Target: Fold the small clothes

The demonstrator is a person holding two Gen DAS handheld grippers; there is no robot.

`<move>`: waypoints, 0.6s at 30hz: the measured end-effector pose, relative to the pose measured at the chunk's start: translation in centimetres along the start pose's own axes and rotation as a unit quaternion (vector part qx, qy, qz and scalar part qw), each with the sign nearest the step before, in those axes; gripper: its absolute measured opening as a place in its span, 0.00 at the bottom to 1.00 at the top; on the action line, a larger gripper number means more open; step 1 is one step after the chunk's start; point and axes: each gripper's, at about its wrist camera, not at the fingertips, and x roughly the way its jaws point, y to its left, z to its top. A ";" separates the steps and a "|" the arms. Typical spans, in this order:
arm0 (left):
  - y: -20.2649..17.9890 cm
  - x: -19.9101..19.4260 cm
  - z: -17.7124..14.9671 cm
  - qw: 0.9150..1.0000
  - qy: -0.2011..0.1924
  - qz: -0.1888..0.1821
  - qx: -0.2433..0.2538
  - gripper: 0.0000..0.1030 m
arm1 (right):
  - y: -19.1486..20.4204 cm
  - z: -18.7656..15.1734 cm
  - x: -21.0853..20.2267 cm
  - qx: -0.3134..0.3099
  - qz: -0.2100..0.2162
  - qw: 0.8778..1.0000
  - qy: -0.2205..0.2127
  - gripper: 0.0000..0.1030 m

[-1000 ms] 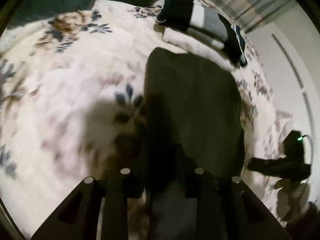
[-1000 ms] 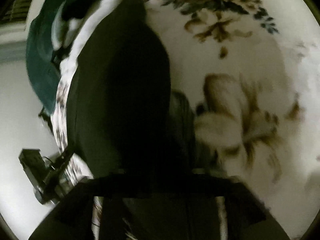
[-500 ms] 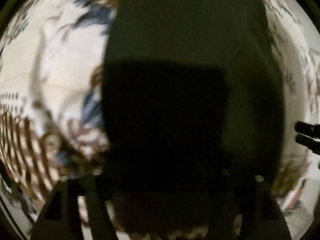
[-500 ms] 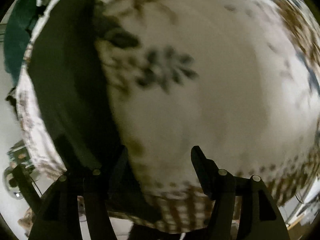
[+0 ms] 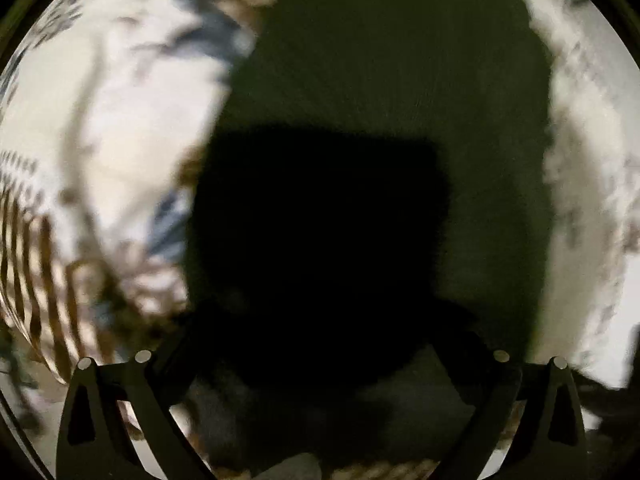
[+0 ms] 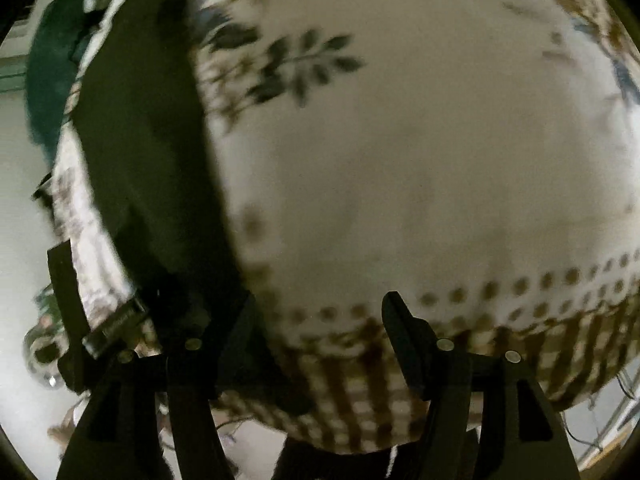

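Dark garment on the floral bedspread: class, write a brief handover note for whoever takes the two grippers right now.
Left gripper: jaws spread wide, holding nothing, directly over the dark garment.
Right gripper: jaws open, empty, over bare floral bedspread; the garment lies to its left.
Garment: flat on the bedspread near its edge, a darker layer across its near part, apparently a fold.
Done: seemingly one fold, garment released.
Left: probably check the fold, finish it, set the garment aside.

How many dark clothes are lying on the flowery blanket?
1: a dark green cloth garment, lying flat before the left gripper; the right view shows it at left. Others may be out of view.
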 end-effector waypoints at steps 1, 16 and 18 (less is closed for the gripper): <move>0.7 -1.0 -0.4 1.000 -0.013 -0.003 -0.002 1.00 | 0.2 -0.4 0.3 -0.005 0.015 1.000 0.008 0.65; 5.6 1.6 -5.7 0.999 0.010 -0.048 -0.013 1.00 | -0.6 -4.0 8.2 0.011 0.136 0.985 0.105 0.65; 4.4 1.5 -5.3 0.999 0.001 -0.043 -0.004 1.00 | -0.5 -4.0 8.3 0.014 0.142 0.984 0.108 0.65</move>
